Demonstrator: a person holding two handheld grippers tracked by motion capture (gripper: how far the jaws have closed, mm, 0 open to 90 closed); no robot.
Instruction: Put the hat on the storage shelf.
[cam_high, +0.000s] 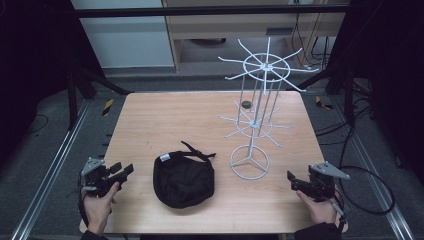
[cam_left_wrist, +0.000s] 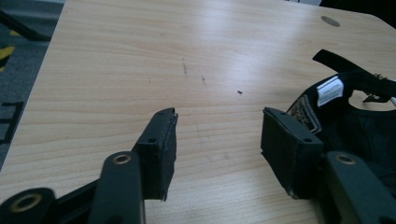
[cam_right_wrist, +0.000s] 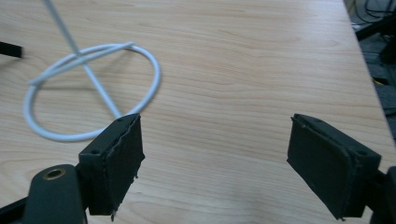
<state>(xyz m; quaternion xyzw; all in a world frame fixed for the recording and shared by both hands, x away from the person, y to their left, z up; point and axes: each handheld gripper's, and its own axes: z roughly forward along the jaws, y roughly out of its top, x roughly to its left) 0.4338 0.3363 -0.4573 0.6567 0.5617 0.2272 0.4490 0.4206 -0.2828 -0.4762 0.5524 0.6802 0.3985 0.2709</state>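
A black cap (cam_high: 183, 179) lies upside down on the wooden table (cam_high: 165, 120), just left of the white wire display rack (cam_high: 254, 120). Left gripper (cam_high: 121, 171) beside the cap and right gripper (cam_high: 294, 181) beyond the rack both stand open, empty.

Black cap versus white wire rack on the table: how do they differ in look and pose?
The black cap is soft fabric lying low, opening upward; the white wire rack is rigid thin wire standing tall on a ring base. The cap sits nearer the left gripper, the rack nearer the right gripper. Both rest untouched on the wooden table.
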